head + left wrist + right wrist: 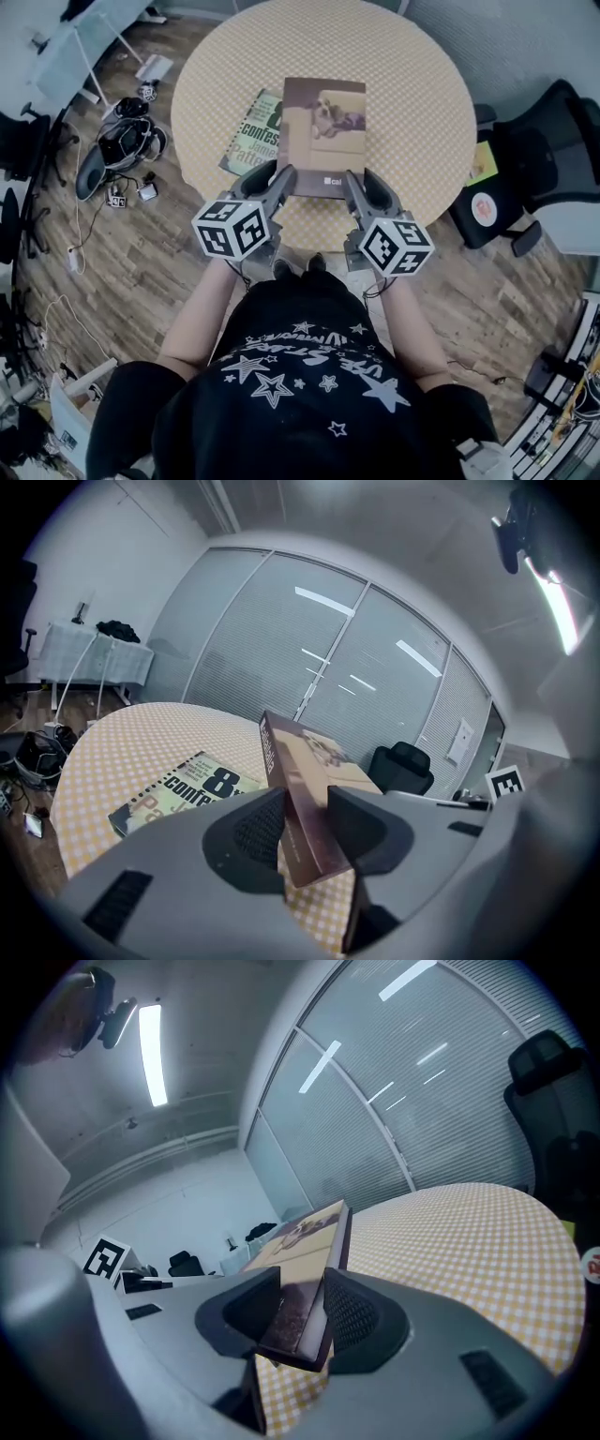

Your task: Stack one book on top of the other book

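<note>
A brown book with a dog on its cover (323,131) is held level above the round checked table (412,84). My left gripper (282,181) is shut on its near left corner, my right gripper (353,184) on its near right corner. The left gripper view has the brown book (300,789) pinched between the jaws, and the right gripper view shows the same brown book (305,1288) clamped at its edge. A green and white book (248,131) lies flat on the table, partly hidden under the brown book's left side, its cover (173,794) readable to the left of the held book.
Black office chairs (539,159) stand right of the table, one with a yellow item on its seat. Bags and cables (122,141) lie on the wooden floor at left. A glass partition wall (309,658) is behind the table.
</note>
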Action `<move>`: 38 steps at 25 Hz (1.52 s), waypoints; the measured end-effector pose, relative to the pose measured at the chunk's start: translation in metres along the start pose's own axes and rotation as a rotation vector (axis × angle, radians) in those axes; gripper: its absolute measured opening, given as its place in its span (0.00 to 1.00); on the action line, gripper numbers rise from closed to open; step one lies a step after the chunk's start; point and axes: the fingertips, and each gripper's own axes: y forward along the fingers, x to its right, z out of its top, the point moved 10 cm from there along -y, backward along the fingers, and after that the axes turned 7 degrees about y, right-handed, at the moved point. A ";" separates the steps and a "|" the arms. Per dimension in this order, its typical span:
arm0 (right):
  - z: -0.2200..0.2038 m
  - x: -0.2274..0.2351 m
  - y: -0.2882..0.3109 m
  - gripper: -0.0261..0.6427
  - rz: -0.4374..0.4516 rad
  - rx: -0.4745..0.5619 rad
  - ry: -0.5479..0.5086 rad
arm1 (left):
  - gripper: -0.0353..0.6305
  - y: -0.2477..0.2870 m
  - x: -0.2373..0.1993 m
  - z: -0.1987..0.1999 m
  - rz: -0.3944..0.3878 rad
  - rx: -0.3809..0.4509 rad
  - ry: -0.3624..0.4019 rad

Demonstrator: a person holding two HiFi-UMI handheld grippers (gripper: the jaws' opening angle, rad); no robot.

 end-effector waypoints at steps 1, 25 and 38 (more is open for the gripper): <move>0.001 0.004 -0.001 0.26 0.006 0.004 0.005 | 0.27 0.003 0.003 0.001 0.003 -0.002 0.006; -0.052 -0.077 0.076 0.26 -0.198 0.098 0.080 | 0.27 -0.004 -0.127 0.031 -0.219 -0.128 0.063; -0.099 -0.124 0.122 0.26 -0.321 0.157 0.150 | 0.27 -0.010 -0.202 0.037 -0.335 -0.219 0.124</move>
